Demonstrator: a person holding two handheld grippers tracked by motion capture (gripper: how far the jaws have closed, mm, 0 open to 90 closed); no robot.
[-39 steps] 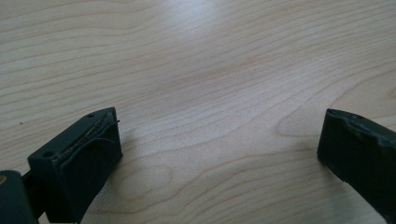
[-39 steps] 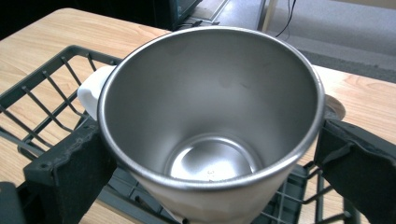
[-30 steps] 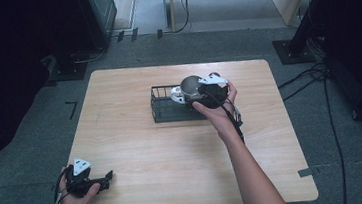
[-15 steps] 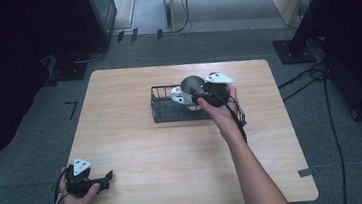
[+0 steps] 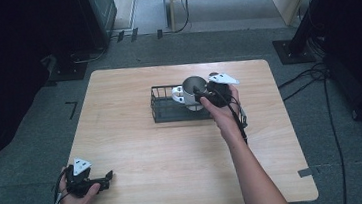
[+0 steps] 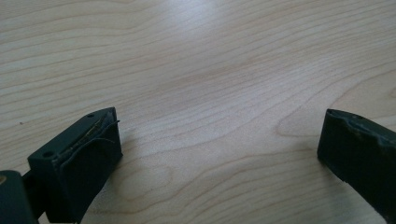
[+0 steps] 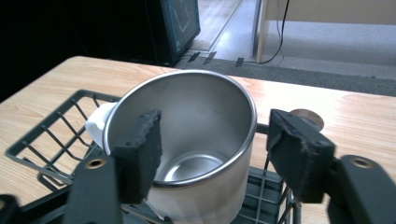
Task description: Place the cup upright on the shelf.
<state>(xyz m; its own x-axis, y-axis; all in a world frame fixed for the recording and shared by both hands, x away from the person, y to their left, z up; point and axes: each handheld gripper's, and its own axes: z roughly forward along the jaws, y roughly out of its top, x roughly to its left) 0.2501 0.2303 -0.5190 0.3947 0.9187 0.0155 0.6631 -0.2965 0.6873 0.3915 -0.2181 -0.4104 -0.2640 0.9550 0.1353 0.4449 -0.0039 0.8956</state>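
1. Up close, the right gripper (image 7: 210, 154) has its jaws spread and released: the left jaw sits inside the rim of the steel cup (image 7: 187, 140), the right jaw outside the wall. Neither pad visibly presses the metal, so nothing is gripped.
2. Cup stands upright in the right end of the black wire basket (image 5: 167, 108), a white piece, perhaps its handle, on its far-left side. Basket sits on the far middle of the desk (image 5: 174, 153).
3. Round brown object (image 7: 306, 117) lies on the desk just beyond the basket; too small to identify.
4. Left gripper (image 5: 93, 180) rests at the near-left desk corner, jaws wide apart over bare wood, holding nothing.
5. Judgement: the step looks like either taking or letting go of the cup wall. If taking, seat both pads deeper past the rim, close squarely on the wall, lift straight up so the base clears the wires. A thin-wall pinch may let the cup swing.
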